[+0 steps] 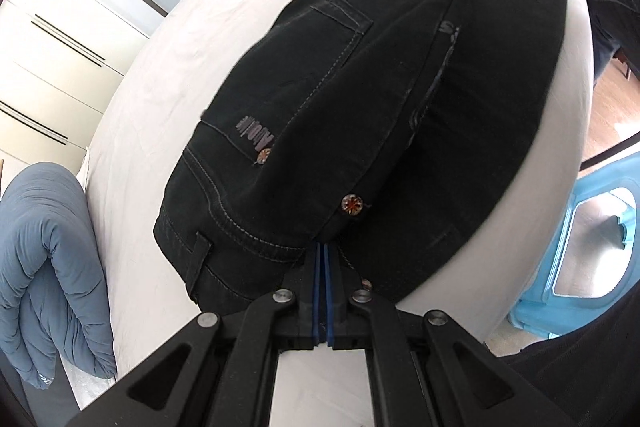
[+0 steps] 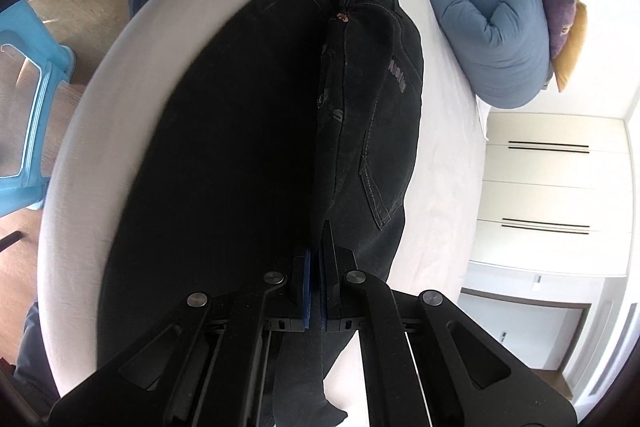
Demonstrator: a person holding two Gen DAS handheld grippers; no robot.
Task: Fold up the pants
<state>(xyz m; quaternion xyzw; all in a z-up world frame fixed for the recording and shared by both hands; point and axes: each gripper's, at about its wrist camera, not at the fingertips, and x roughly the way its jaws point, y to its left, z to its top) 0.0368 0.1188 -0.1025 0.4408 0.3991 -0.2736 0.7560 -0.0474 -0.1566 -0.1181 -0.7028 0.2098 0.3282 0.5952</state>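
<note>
Pants (image 1: 320, 99) on bed (image 1: 152, 131), being folded lengthwise, one leg over other. Left tool (image 1: 323, 259) pinching waistband; right tool (image 2: 316, 255) pinching seat end. Next, likely: lay lifted half down, edges aligned, then release.

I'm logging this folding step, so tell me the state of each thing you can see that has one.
pants: black, half-folded on the bed, top edge lifted by both grippers
left gripper: shut on the waistband
right gripper: shut on the fabric
duvet: bundled on the bed
bed: covered by a white sheet
</note>
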